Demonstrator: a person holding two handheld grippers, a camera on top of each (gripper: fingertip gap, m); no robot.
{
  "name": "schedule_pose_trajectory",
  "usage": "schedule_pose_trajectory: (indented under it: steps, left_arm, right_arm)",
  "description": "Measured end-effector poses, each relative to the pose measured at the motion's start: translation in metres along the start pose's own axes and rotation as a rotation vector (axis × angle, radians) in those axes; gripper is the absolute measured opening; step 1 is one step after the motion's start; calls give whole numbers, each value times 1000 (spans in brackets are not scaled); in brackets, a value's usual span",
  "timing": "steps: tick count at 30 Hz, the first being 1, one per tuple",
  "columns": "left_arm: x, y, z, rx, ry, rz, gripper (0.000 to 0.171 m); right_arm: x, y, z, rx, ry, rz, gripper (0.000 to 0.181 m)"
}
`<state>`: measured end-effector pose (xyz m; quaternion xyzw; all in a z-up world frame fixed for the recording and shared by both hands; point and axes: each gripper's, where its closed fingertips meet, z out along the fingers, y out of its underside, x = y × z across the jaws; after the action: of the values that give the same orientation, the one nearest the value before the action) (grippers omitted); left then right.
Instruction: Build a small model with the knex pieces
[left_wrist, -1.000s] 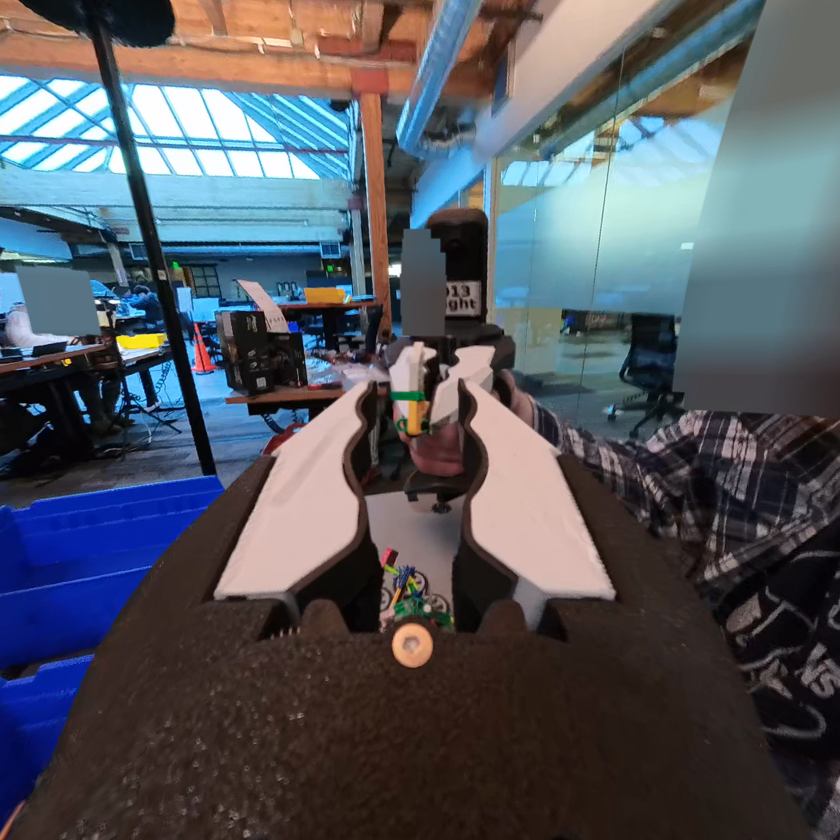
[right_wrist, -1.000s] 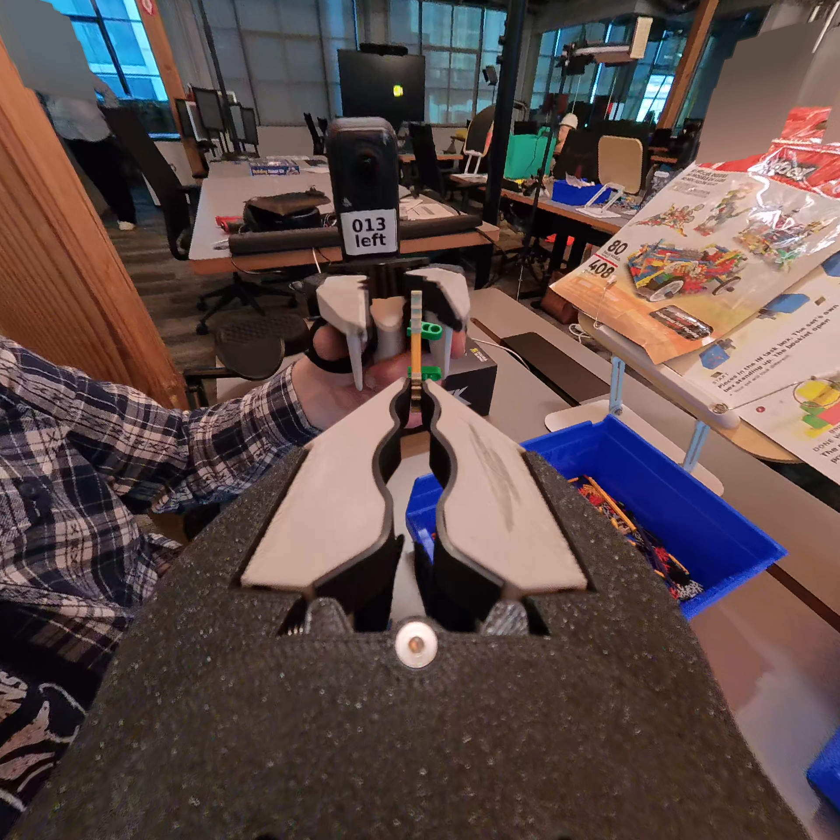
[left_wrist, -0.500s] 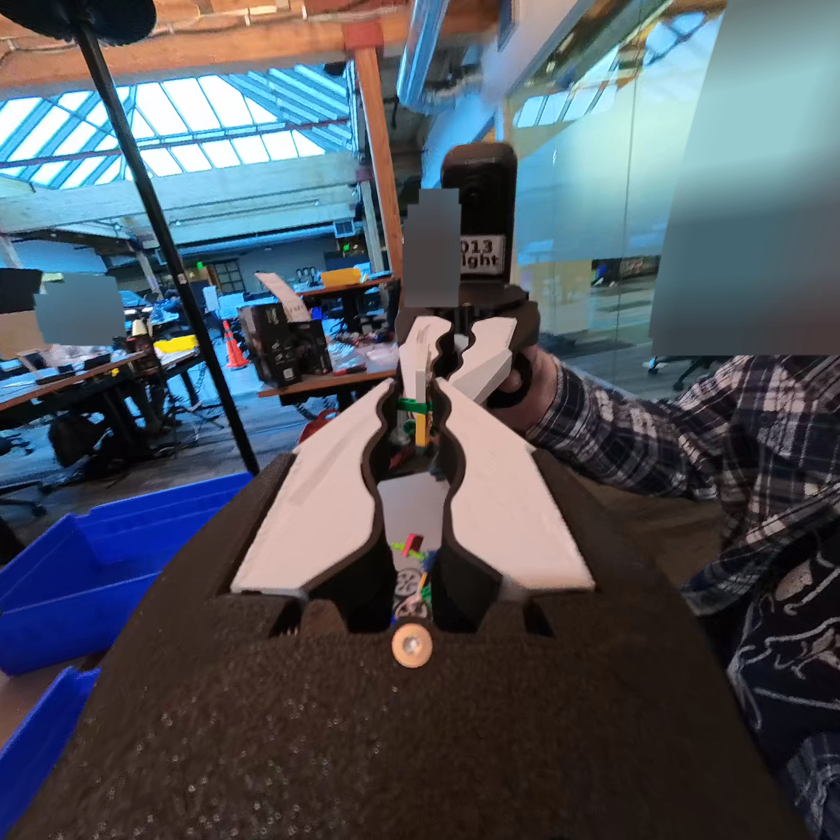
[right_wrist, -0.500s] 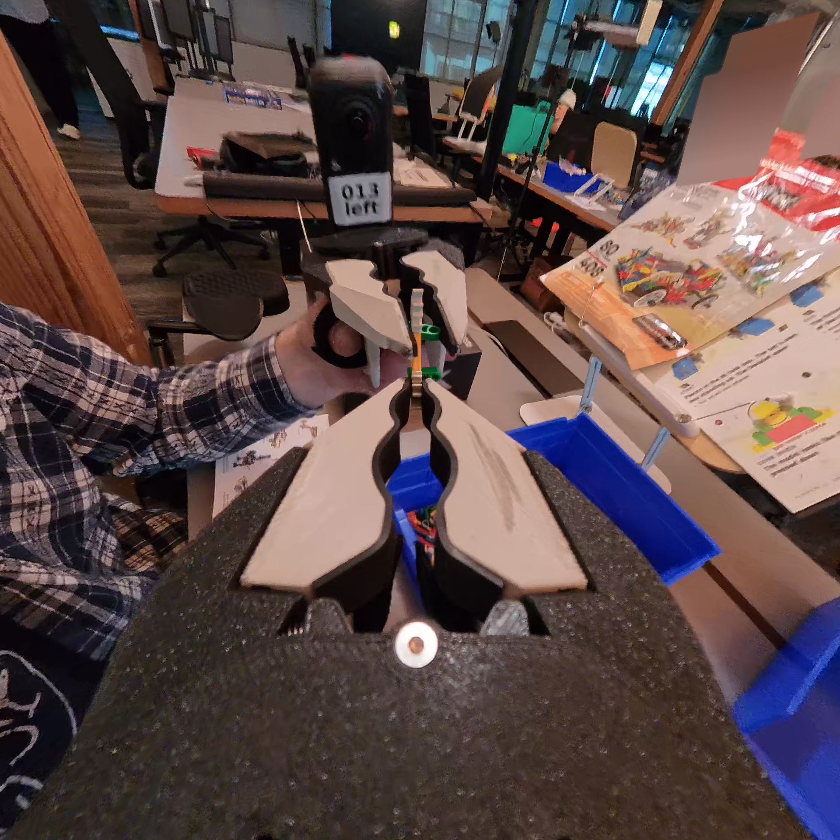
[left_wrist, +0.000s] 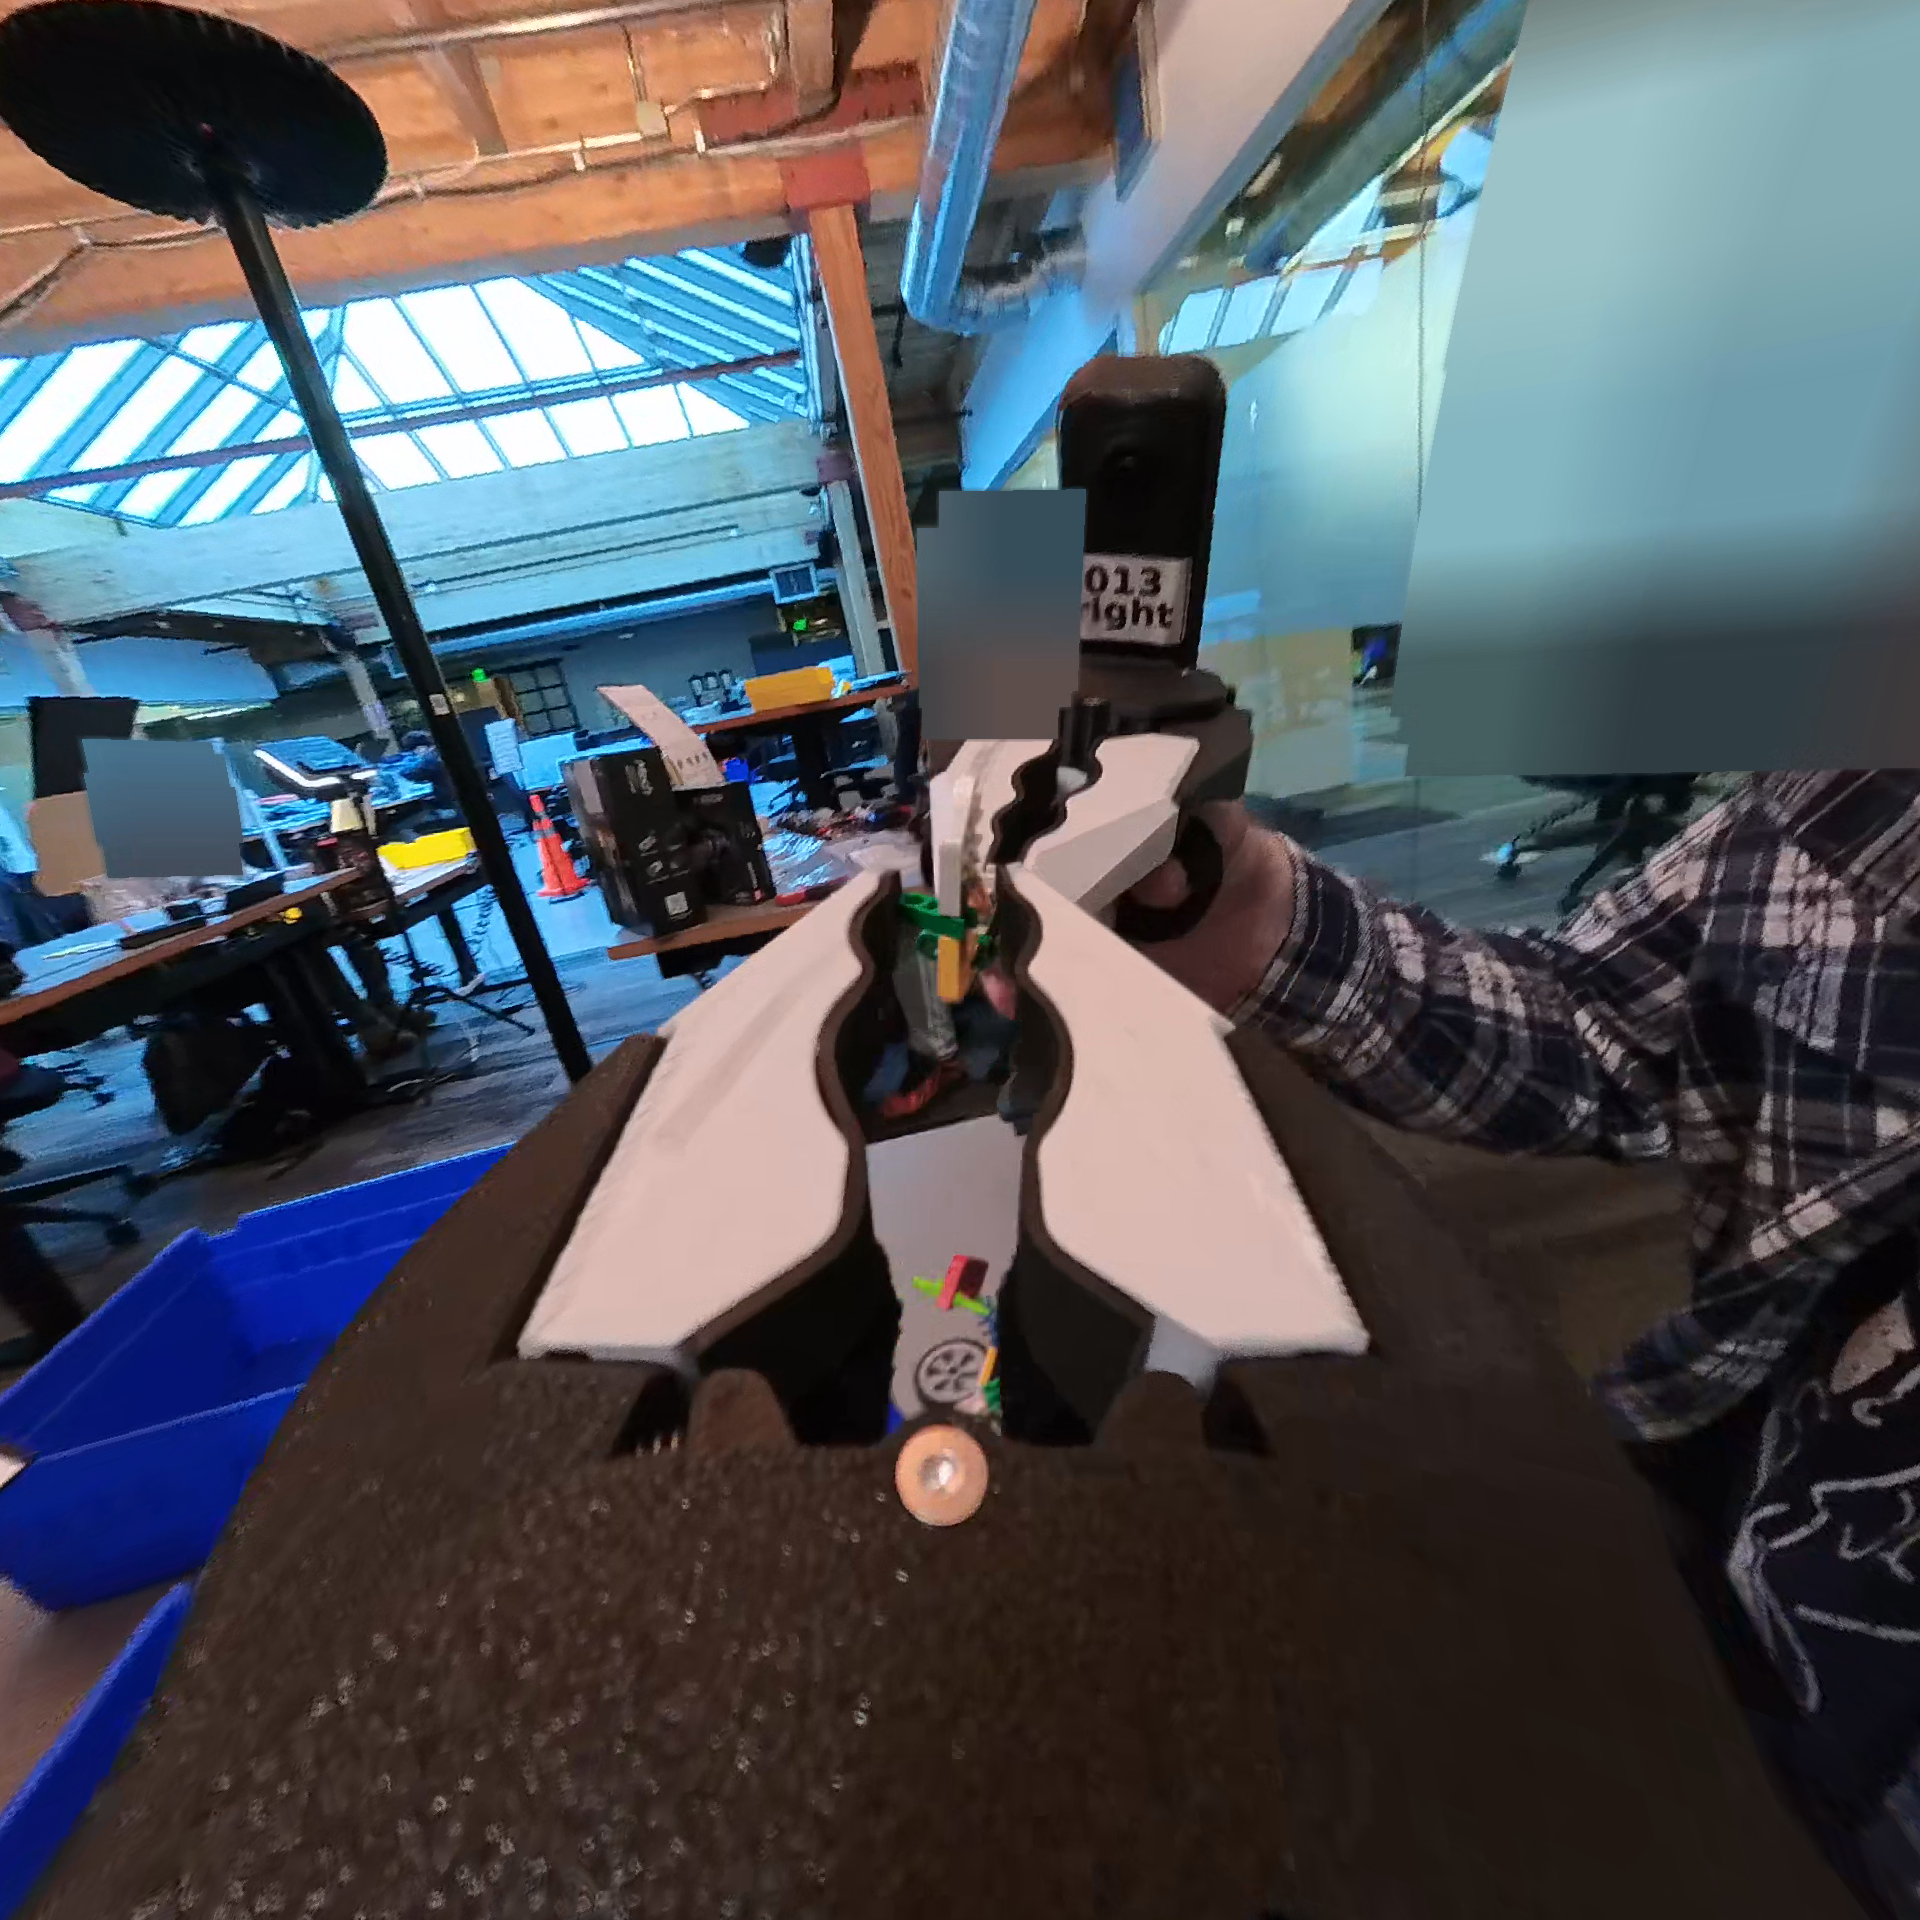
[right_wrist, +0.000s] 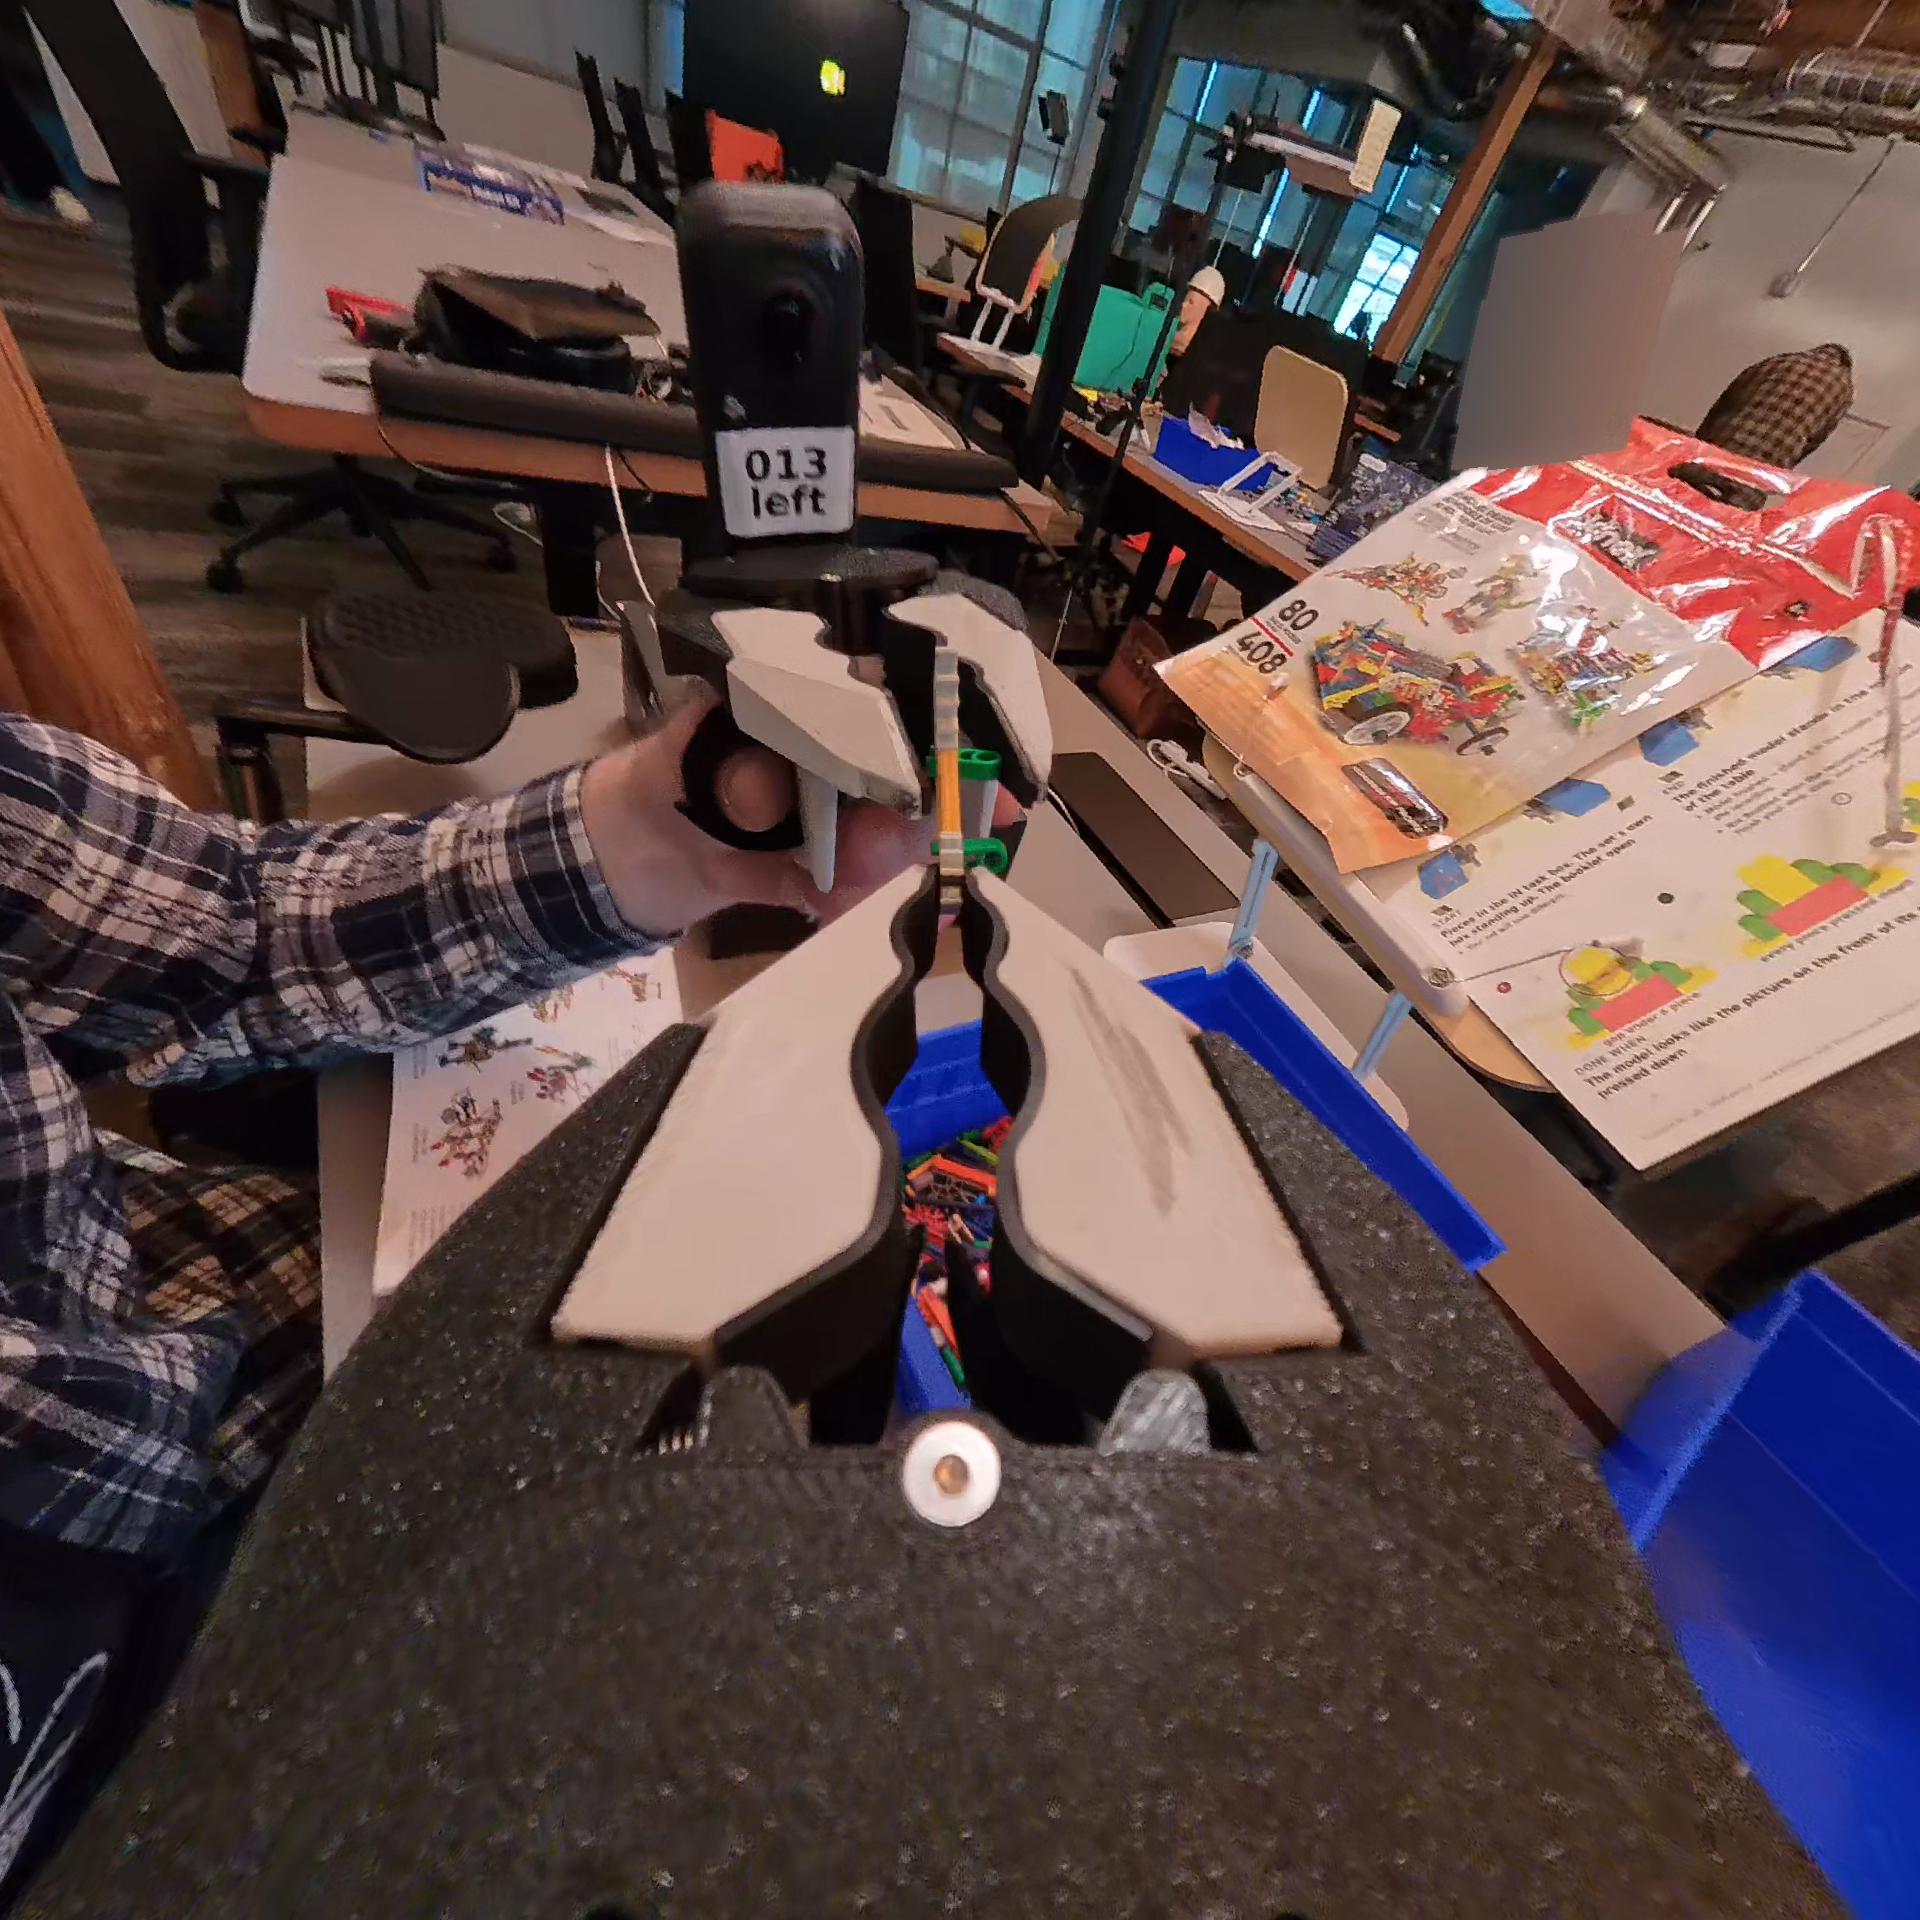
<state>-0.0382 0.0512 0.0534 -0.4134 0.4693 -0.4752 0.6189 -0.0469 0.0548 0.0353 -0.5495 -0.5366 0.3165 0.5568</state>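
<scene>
Two grippers, left gripper (left_wrist: 943, 899) and right gripper (right_wrist: 948, 883), pinch one rod piece (right_wrist: 948, 821) above a blue bin (right_wrist: 1340, 1101).

Grippers: left gripper (right_wrist: 961, 800) and right gripper (left_wrist: 971, 894) face each other, tips meeting.
Rod piece (right_wrist: 948, 821): between both pairs of tips.
Bin (right_wrist: 1340, 1101): on the table (right_wrist: 1538, 1236), below the grippers, parts inside.
Booklet (right_wrist: 1704, 935): on a stand, right of the bin.
</scene>
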Motion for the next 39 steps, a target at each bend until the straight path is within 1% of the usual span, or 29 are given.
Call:
schedule_pose_trajectory:
  steps: [8, 17, 19, 21, 24, 30, 34, 39]
  left_arm:
    - [1, 10, -3, -165, -76, 195, 15]
    - [11, 20, -3, -279, -70, 329, 12]
    - [11, 22, -2, -301, -87, 380, 11]
    - [9, 22, -1, -320, -120, 438, 10]
    - [7, 18, 2, -286, -142, 450, 10]
    - [-5, 19, 4, -276, -219, 487, 9]
    - [-18, 26, 3, -283, -273, 501, 8]
    - [-40, 43, 1, -318, -357, 515, 8]
  right_arm:
    - [-2, 8, -1, -144, 43, -139, 2]
    - [-9, 18, -3, -313, 21, -280, 2]
    - [-9, 19, -3, -339, 28, -305, 2]
    - [-7, 20, -3, -346, 40, -315, 2]
    - [-4, 15, -4, -309, 52, -291, 1]
    - [6, 15, -1, -260, 101, -236, 1]
    - [18, 22, 4, -257, 134, -188, 1]
    - [39, 37, 14, -255, 178, -101, 1]
